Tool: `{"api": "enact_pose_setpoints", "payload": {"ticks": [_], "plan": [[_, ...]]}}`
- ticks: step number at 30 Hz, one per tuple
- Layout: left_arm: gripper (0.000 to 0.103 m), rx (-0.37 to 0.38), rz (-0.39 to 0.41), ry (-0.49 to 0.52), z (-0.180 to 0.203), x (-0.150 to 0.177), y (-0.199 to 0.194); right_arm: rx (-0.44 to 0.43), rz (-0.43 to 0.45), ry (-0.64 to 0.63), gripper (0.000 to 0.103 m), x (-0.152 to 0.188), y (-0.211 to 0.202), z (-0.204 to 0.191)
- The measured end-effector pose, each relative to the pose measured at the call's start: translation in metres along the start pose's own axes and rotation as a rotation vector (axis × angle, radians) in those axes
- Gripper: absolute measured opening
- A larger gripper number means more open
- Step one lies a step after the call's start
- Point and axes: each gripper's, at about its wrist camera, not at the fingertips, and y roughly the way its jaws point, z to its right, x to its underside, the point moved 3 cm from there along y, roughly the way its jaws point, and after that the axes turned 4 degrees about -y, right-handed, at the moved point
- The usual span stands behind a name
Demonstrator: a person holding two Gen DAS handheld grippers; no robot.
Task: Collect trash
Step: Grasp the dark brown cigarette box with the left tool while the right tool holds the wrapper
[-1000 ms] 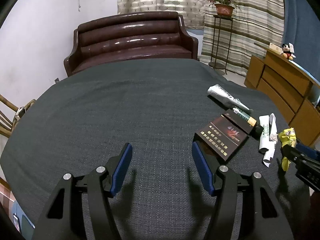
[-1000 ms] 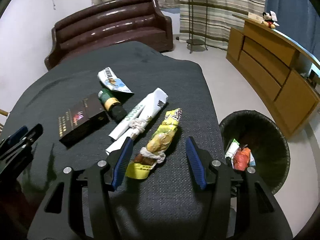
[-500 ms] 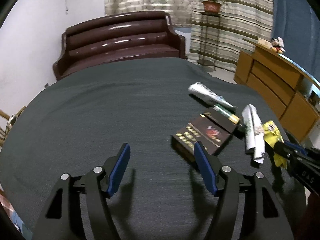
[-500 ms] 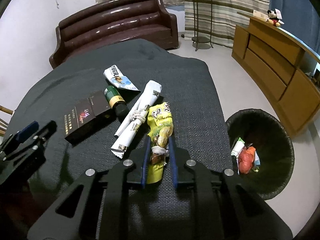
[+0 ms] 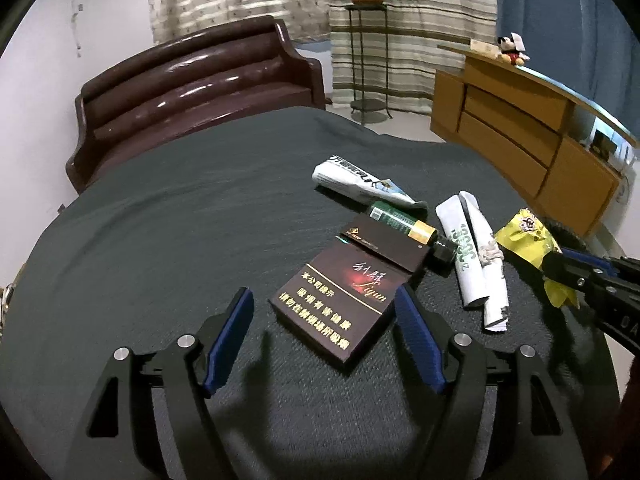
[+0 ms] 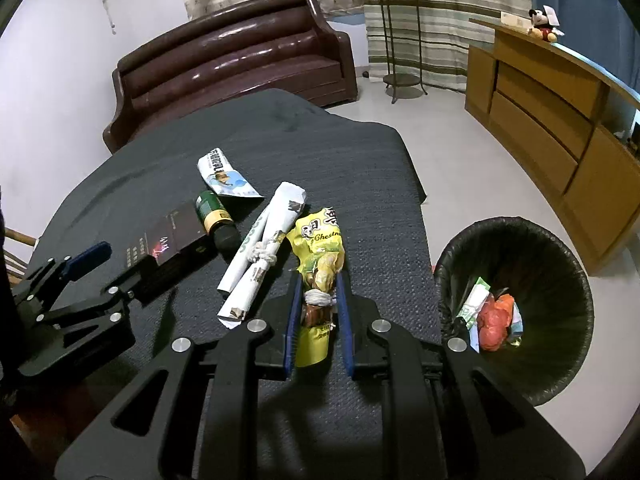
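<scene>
My right gripper (image 6: 319,280) is shut on a yellow chestnut snack bag (image 6: 319,248), gripping it at its knotted middle above the dark table cloth (image 6: 360,184); the bag also shows in the left wrist view (image 5: 528,236). My left gripper (image 5: 324,300) is open, its fingers on either side of the near end of a dark brown cigarette box (image 5: 348,296). Beside the box lie a small green bottle (image 5: 404,228), a rolled white paper tied with string (image 5: 476,256) and a crumpled white wrapper (image 5: 360,184).
A black trash bin (image 6: 516,304) with some wrappers inside stands on the floor to the right of the table. A brown sofa (image 6: 236,60) is behind the table, a wooden cabinet (image 6: 560,112) at the right, and a plant stand (image 6: 396,40) by the curtain.
My right gripper has shut on the yellow snack bag and lifted it slightly. My left gripper has moved right and forward, so the cigarette box now lies between its open fingers.
</scene>
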Motion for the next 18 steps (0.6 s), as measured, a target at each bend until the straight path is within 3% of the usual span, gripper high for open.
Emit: {"api": "enact_pose_setpoints", "payload": {"ticks": [9,18], "plan": [[0.073,0.041,-0.047,0.017,0.003,-0.003,0.018,-0.023,-0.012,0.008,0.017,-0.001,0.007,0.004],[0.063,0.022,-0.01,0.046,0.007,0.001,0.008,-0.028,-0.012,0.004,0.017,0.0,0.008,0.003]]}}
